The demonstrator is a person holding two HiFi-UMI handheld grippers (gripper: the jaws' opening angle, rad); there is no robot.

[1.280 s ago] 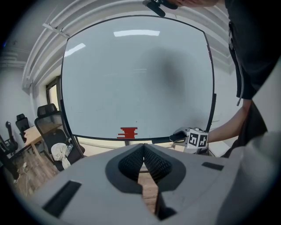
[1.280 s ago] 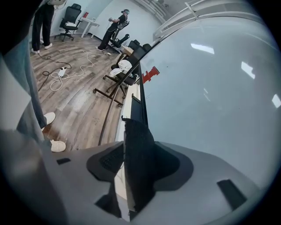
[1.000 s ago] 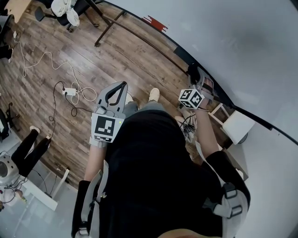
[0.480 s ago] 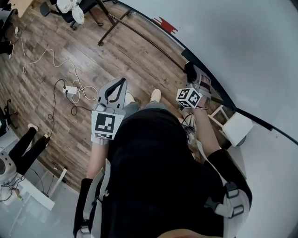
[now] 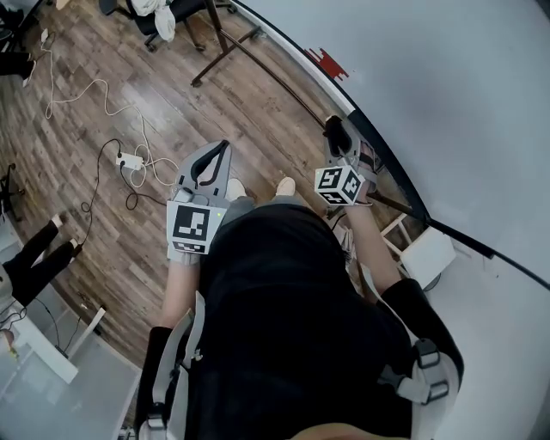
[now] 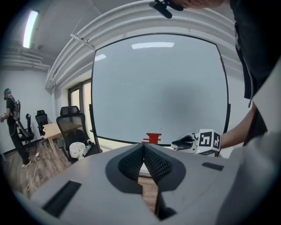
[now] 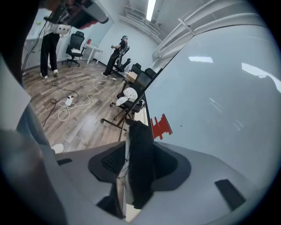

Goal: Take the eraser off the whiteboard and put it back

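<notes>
A black eraser (image 7: 139, 167) stands upright between the pads of my right gripper (image 7: 137, 145), which is shut on it. In the head view that gripper (image 5: 342, 142) holds the eraser (image 5: 336, 136) just off the lower edge of the whiteboard (image 5: 447, 86), a little short of a red mark (image 5: 329, 62) on the board. The right gripper view has the red mark (image 7: 160, 126) straight ahead of the eraser's tip. My left gripper (image 5: 222, 148) hangs over the wooden floor, its pads (image 6: 131, 162) touching with nothing between them. It faces the whiteboard (image 6: 158, 88).
An office chair (image 5: 159, 17) with white cloth on it stands at the back by the board's stand legs (image 5: 228, 43). Cables and a power strip (image 5: 129, 161) lie on the floor to the left. A white stool (image 5: 430, 253) sits by the board. Another person (image 7: 118, 50) stands far off.
Both grippers have moved forward and up toward the whiteboard. The right one carried the eraser along the board's lower edge, closer to the red mark.
</notes>
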